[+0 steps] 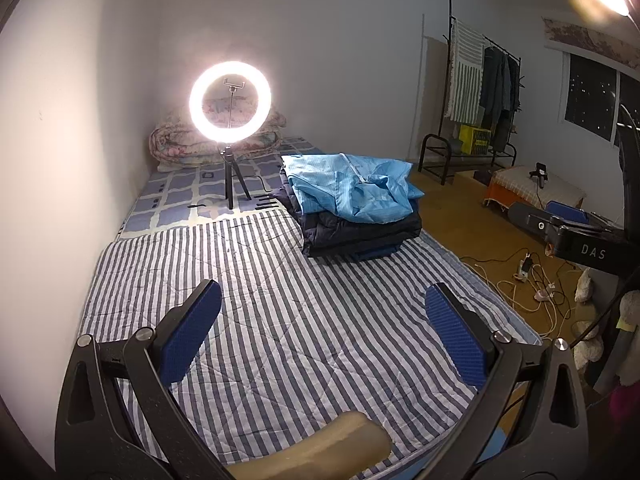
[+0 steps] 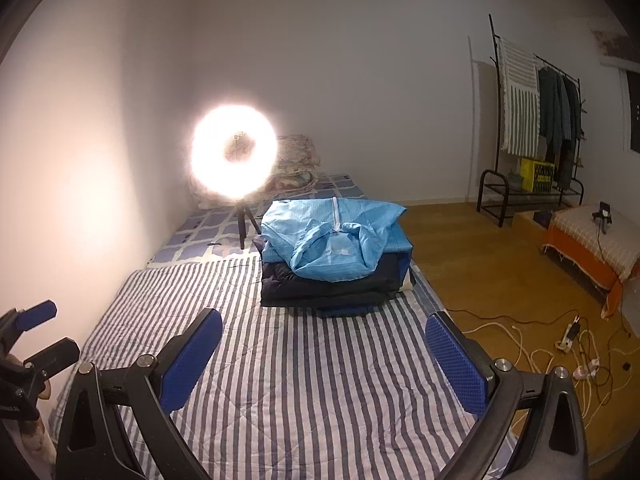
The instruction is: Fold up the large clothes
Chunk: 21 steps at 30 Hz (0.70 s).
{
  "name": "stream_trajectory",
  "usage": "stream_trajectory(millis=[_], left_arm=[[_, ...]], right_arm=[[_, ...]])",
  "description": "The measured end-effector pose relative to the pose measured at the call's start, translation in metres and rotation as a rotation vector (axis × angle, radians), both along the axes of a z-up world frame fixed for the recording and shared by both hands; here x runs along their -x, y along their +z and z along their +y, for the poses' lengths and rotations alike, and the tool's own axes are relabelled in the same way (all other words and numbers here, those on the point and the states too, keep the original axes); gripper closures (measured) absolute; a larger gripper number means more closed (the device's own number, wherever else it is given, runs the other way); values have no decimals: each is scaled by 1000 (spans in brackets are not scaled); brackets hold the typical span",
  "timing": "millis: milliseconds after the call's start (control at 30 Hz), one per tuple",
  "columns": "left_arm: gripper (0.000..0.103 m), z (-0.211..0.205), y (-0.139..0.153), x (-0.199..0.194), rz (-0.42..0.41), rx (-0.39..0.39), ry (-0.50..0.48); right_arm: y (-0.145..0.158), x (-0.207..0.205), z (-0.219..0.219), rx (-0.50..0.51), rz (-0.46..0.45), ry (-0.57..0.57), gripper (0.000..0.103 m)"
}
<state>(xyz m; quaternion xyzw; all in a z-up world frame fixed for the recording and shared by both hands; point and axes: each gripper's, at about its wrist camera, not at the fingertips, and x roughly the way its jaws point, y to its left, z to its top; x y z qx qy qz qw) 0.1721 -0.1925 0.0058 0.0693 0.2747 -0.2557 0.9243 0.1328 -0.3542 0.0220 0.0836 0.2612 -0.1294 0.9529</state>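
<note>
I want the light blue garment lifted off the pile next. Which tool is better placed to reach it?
Right, by a little. The right tool faces the light blue garment almost straight ahead; for the left tool it lies off to the right. Both are open, holding nothing.

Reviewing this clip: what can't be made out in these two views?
- Dark garments: count and type hidden beneath the light blue garment, both views.
- Ring light centre: washed out by glare, right wrist view.
- Bedding: partly behind the ring light, left wrist view.

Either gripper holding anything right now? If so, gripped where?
Nothing held. Left gripper and right gripper are both open over the striped quilt; the light blue zip garment lies untouched on the pile.
</note>
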Motion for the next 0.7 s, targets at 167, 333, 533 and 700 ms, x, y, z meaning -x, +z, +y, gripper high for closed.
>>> stream_trajectory(millis=[167, 333, 533, 700], left_arm=[[0, 1, 0, 2, -6, -4, 0], [0, 1, 0, 3, -9, -8, 0], [0, 0, 0, 3, -11, -12, -2], [0, 0, -1, 4, -13, -19, -14]], right_arm=[[-2, -2, 0, -12, 4, 7, 0], [-4, -3, 2, -12, 10, 9, 0], [-5, -4, 2, -16, 12, 8, 0], [-8, -3, 5, -20, 18, 7, 0]])
